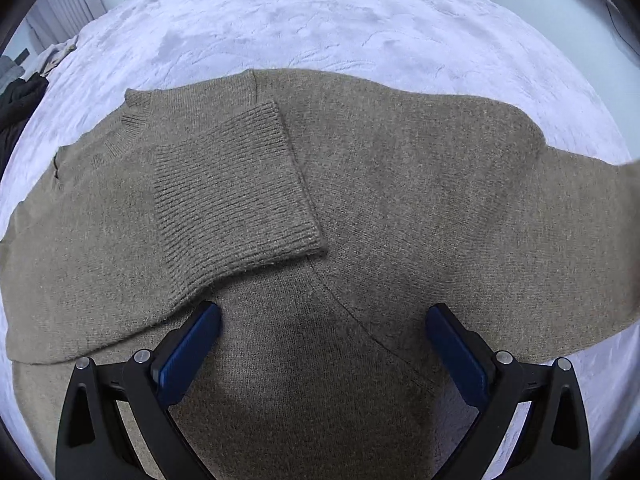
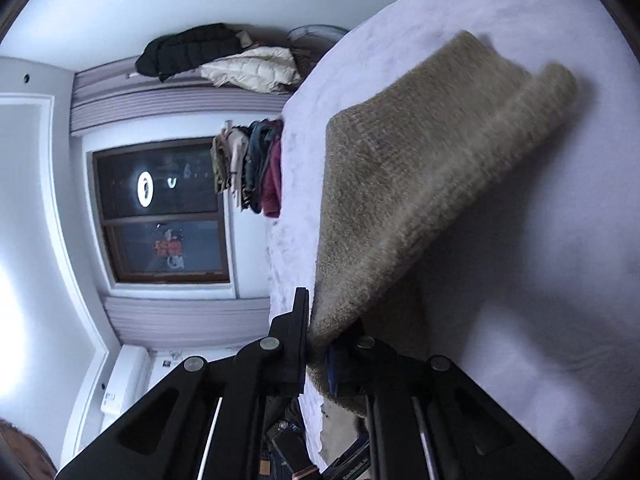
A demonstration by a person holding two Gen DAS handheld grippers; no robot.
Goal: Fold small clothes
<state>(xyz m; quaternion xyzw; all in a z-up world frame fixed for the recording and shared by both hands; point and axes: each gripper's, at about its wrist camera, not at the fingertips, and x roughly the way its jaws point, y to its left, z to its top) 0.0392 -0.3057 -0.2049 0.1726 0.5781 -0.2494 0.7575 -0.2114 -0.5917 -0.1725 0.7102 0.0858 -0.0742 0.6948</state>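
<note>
Over the bed (image 1: 360, 20), left gripper (image 1: 322, 320) agape, empty; right gripper (image 2: 316, 344) clamped on sweater (image 2: 400, 168).

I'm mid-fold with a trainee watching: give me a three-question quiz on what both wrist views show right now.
1. True or false: the left claw is clamped on the sweater.
2. Which claw has knit fabric pinched between its fingers?
A. left
B. right
C. both
3. Fill in: one ribbed ____ lies folded across the sweater's body.

Key:
1. False. Its jaws stand wide apart above the sweater, gripping nothing.
2. B. The right claw is shut on a sweater edge, lifted off the pale bedspread.
3. Cuff: the ribbed cuff rests across the chest, beside the collar.
</note>
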